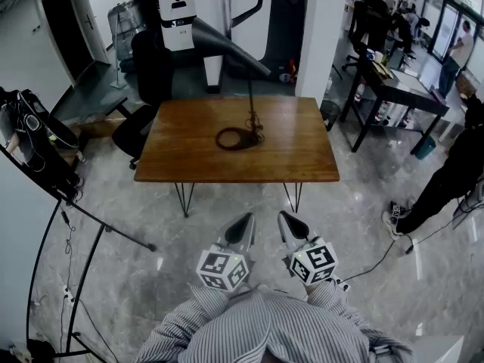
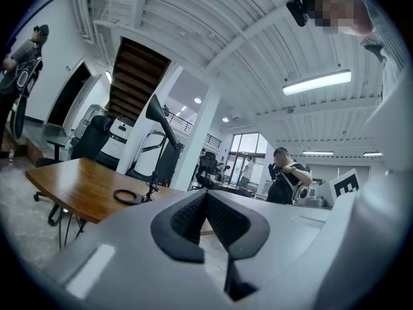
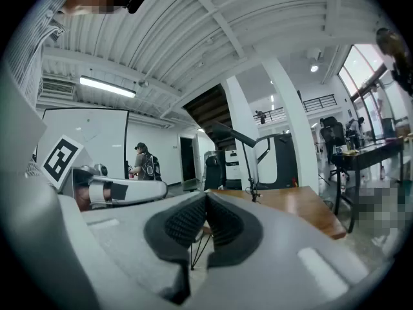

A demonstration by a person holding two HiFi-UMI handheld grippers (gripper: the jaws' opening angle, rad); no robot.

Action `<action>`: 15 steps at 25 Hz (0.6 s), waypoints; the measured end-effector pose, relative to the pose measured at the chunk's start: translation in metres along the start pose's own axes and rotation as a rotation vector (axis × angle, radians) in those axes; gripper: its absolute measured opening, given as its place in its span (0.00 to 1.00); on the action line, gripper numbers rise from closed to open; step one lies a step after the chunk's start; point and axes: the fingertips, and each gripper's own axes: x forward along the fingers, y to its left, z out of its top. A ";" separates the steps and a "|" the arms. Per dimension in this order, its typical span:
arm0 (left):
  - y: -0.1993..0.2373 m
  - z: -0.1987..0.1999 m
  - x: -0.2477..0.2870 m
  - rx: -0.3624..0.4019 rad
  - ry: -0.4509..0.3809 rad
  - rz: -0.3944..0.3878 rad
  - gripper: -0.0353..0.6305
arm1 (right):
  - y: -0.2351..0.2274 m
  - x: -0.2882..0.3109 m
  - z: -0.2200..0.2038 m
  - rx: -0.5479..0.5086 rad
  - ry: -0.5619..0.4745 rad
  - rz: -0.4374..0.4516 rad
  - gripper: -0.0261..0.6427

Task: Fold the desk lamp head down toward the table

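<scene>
Holding left gripper (image 1: 240,229) and right gripper (image 1: 292,227) level, short of the near edge of the tabletop (image 1: 189,161); both pairs of fingers are pressing together, empty. Desk lamp (image 1: 252,119) is standing mid-tabletop, head raised.

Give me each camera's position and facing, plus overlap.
Head view: on the person's head, steeply down at the wooden table and desk lamp; shows striped shirt, left gripper, right gripper.
Left gripper view: on the left gripper, level along its shut jaws toward table and lamp; right gripper's marker cube at right.
Right gripper view: on the right gripper, level along shut jaws, same target; left gripper at left.
Shared: all three see the lamp on the table.
</scene>
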 end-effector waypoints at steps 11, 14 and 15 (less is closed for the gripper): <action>0.009 0.000 0.004 -0.015 0.015 0.018 0.05 | 0.010 0.013 0.000 -0.045 0.022 0.043 0.04; 0.012 -0.002 0.003 -0.025 0.023 0.022 0.05 | 0.014 0.011 0.005 -0.036 -0.016 0.069 0.04; 0.012 -0.002 0.003 -0.027 0.027 0.021 0.05 | 0.016 0.009 0.009 -0.033 -0.045 0.089 0.04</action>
